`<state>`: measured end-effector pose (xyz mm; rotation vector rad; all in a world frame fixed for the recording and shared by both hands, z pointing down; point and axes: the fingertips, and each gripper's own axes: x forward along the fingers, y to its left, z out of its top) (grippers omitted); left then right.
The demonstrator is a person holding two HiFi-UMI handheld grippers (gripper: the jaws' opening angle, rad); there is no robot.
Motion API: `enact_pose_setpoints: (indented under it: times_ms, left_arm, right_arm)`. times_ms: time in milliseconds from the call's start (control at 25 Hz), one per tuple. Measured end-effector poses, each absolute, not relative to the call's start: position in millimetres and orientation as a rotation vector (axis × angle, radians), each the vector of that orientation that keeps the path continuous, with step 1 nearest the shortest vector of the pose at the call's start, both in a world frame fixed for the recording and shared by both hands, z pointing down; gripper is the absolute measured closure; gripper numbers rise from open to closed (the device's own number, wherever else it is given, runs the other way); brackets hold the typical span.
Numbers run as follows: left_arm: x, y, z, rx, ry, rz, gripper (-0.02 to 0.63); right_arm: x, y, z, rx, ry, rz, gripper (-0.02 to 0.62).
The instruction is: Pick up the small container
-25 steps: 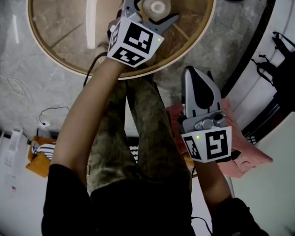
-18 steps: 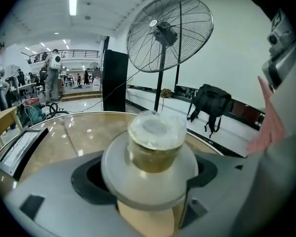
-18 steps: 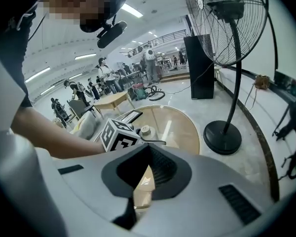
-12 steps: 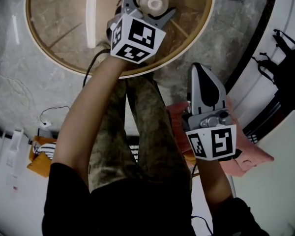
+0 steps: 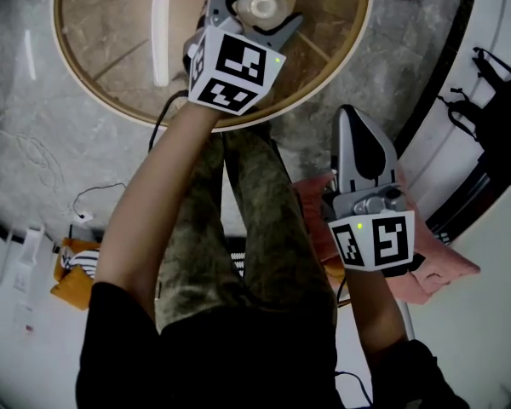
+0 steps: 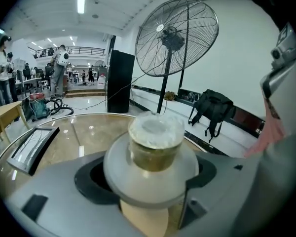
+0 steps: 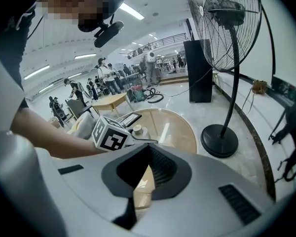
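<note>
The small container (image 5: 260,7), a clear jar under a wide white lid, stands on the round glass table (image 5: 111,58) with a wooden rim. My left gripper (image 5: 271,0) is open around it, one jaw on each side. In the left gripper view the container (image 6: 155,142) fills the gap of the left gripper (image 6: 148,171); I cannot tell whether the jaws touch it. My right gripper (image 5: 353,116) is shut on nothing and hangs over the person's lap, short of the table. The right gripper view shows its own shut jaws (image 7: 148,149), with the container (image 7: 136,130) far ahead.
A pink cushion (image 5: 434,262) lies under the right gripper. A flat dark device (image 6: 32,147) rests on the table's left part. A tall standing fan (image 6: 175,38) and a black bag (image 6: 212,112) stand beyond the table. Cables and an orange item (image 5: 68,271) lie on the floor at left.
The left gripper has slid a little further forward around the container, still equally wide. The right gripper has drifted slightly right and down.
</note>
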<state>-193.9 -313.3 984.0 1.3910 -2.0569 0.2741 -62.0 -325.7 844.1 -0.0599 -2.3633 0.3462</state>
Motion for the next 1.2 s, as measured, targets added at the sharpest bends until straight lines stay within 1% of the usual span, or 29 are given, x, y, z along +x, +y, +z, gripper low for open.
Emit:
enact_pose_setpoints:
  times_ms: [320,520,840,1200]
  left_arm:
    - [-200.5,-283.2,907.1,1.397,-2.077,0.268,0.241]
    - [-210.7,-250.4,852.2,1.350,-2.101,0.240,0.242]
    - [-205.6,-196.1,735.6,1.335,-2.121,0.255,0.241]
    - [-171.1,-166.9,590.1,1.384,-2.121,0.220,0.242]
  right_arm:
    - [-87.0,-311.5,786.1,-0.028,-2.433,0.314,0.578]
    - [-102.4,-297.5,739.4,0.039,-2.480,0.378,0.578]
    - [-102.5,-274.5,630.0,0.088,-2.540,0.306,0.578]
    - [-78.1,-262.5,498.6,0.162,-2.600,0.281,0.578]
